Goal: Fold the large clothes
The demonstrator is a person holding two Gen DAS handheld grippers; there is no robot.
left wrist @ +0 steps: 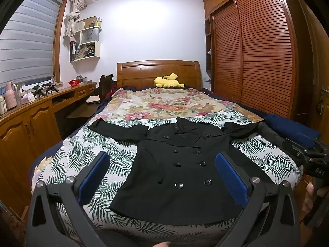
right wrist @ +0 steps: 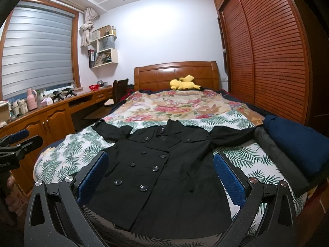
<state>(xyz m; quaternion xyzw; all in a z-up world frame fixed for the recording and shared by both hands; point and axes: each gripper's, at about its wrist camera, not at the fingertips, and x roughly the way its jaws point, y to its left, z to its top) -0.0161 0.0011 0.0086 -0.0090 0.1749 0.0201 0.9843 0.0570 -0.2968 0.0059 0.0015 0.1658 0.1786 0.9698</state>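
Black coat (left wrist: 181,170) lay flat on bed (left wrist: 78,150) (front up), ahead of both released tongs: left tongs (left wrist: 162,170), right tongs (right wrist: 160,170).

Black double-breasted coat (left wrist: 181,164) laid flat on the bed (left wrist: 86,150), front side up, buttoned, collar toward the headboard and hem at the foot end. Both sleeves are spread out sideways, pretty much straight, the right one reaching toward the bed's edge. Two columns of dark round buttons run down the front. Fabric looks mostly smooth, with the hem flaring out wide near the foot.
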